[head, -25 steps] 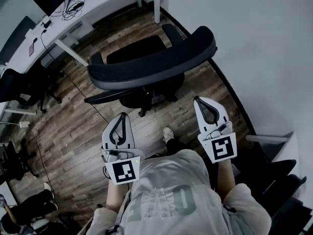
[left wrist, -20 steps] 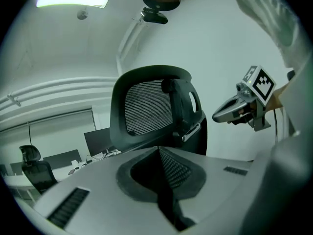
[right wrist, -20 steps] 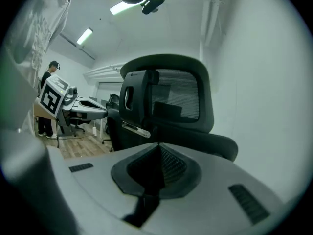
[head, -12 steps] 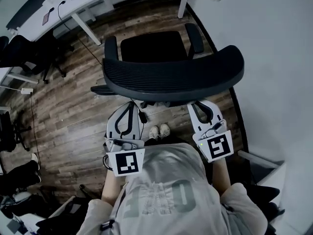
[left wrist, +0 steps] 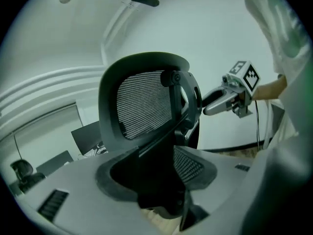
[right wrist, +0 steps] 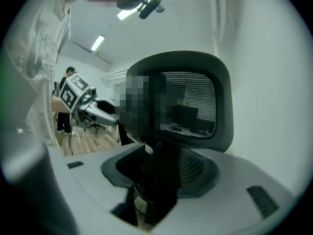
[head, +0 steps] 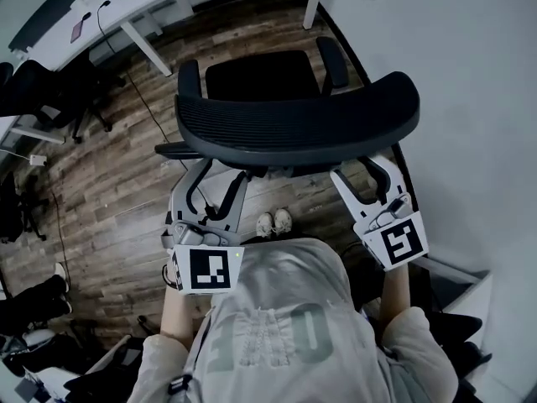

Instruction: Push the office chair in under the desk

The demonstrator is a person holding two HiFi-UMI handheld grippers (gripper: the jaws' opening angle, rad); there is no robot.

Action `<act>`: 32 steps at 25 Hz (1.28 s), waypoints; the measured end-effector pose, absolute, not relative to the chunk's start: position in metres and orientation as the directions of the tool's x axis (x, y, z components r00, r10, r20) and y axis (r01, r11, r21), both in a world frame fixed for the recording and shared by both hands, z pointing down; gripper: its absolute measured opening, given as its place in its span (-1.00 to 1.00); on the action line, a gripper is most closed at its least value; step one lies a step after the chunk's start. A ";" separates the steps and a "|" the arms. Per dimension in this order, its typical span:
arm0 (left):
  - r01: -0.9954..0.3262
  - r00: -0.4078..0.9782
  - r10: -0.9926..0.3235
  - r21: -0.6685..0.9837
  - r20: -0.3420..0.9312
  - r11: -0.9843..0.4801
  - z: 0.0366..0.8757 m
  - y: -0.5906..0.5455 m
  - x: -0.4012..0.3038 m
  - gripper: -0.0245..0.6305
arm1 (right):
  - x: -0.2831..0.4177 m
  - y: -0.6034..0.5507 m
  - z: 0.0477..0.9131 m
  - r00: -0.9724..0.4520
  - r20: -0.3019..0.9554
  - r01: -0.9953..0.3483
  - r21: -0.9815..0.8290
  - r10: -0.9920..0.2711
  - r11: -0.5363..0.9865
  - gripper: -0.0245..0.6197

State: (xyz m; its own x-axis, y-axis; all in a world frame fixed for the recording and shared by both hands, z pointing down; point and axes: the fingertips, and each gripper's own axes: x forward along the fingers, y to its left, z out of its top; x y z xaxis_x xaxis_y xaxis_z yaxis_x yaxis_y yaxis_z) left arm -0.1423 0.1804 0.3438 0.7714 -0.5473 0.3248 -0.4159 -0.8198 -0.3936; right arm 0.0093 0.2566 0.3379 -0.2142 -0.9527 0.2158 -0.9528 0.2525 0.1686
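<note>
White desk (head: 63, 44) seen at upper left, across wood floor (head: 109, 183). Left gripper (head: 216, 193) held low behind office chair (head: 294, 128), jaws spread apart, chair's rear frame seen between them. Chair stood out from desk, seat turned toward it, backrest nearest person. Right gripper (head: 362, 185) also spread wide, placed under backrest's right end, near wall (head: 470, 74).

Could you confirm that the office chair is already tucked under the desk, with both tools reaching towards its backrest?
Not quite: the head view shows the office chair standing out on the wooden floor, short of the desk. The left tool and right tool do reach towards its backrest.
</note>
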 end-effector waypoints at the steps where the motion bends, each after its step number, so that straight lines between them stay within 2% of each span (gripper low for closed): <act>1: -0.385 0.753 -0.548 -0.431 0.365 -0.816 0.345 0.179 -0.144 -0.28 | 0.013 0.257 0.334 -0.219 0.244 -0.935 0.225 -0.945 0.275 -0.33; 4: -0.214 0.708 -0.544 -0.598 0.451 -0.773 0.336 0.175 -0.142 -0.26 | 0.024 0.256 0.325 -0.223 0.380 -0.823 0.420 -0.898 0.382 -0.27; 8: -0.006 0.683 -0.516 -0.702 0.517 -0.712 0.323 0.171 -0.124 -0.27 | 0.033 0.249 0.325 -0.210 0.546 -0.644 0.547 -0.811 0.535 -0.27; 16: 0.272 0.565 -0.517 -0.737 0.643 -0.619 0.344 0.166 -0.096 -0.28 | 0.040 0.226 0.356 -0.079 0.676 -0.287 0.688 -0.732 0.666 -0.28; 19: 0.303 0.569 -0.499 -0.731 0.653 -0.611 0.350 0.165 -0.091 -0.28 | 0.040 0.223 0.352 -0.033 0.663 -0.233 0.722 -0.748 0.651 -0.42; 24: 0.309 0.569 -0.472 -0.707 0.673 -0.636 0.352 0.163 -0.091 -0.28 | 0.041 0.218 0.354 -0.010 0.673 -0.242 0.716 -0.739 0.655 -0.43; 28: 0.301 0.542 -0.501 -0.712 0.675 -0.635 0.352 0.159 -0.086 -0.27 | 0.045 0.215 0.353 0.003 0.670 -0.262 0.717 -0.743 0.646 -0.43; 32: 0.239 0.512 -0.561 -0.735 0.650 -0.635 0.353 0.140 -0.079 -0.27 | 0.053 0.197 0.354 -0.009 0.657 -0.288 0.720 -0.753 0.632 -0.45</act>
